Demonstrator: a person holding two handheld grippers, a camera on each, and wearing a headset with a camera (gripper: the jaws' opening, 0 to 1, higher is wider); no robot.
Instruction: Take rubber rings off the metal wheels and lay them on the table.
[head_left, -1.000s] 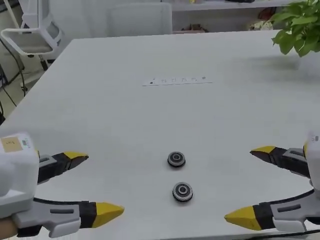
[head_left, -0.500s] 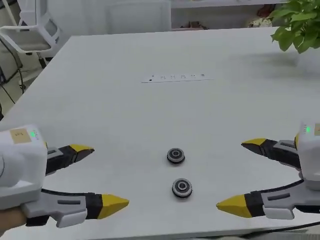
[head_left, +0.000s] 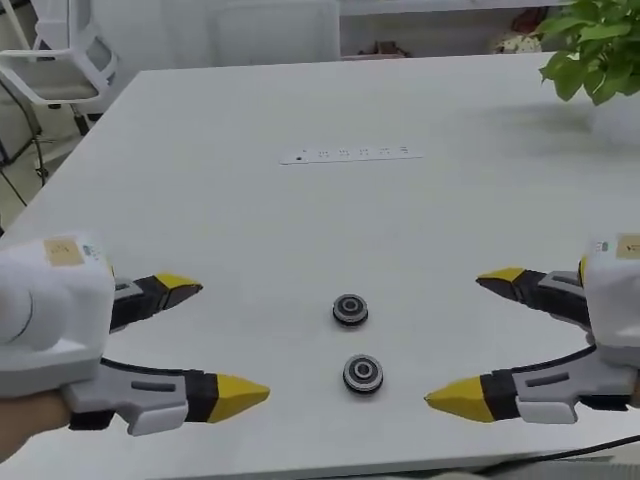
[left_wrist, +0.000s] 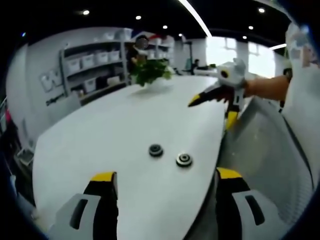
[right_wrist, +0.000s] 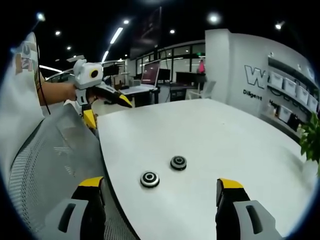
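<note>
Two metal wheels (head_left: 350, 310) lie near the table's (head_left: 300, 220) near edge, between the left gripper (head_left: 228, 341) and right gripper (head_left: 455, 340), both spread and empty. Their rubber rings (head_left: 346, 376) probably stretch, so pinch a dark outer rim and pin the small, slide-prone wheel.

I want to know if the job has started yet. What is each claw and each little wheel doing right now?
Left claw: open, empty, touching neither wheel.
Right claw: open, empty, touching neither wheel.
Far wheel: lying flat, untouched, nothing taken off.
Near wheel: lying flat, untouched, nothing taken off.
</note>
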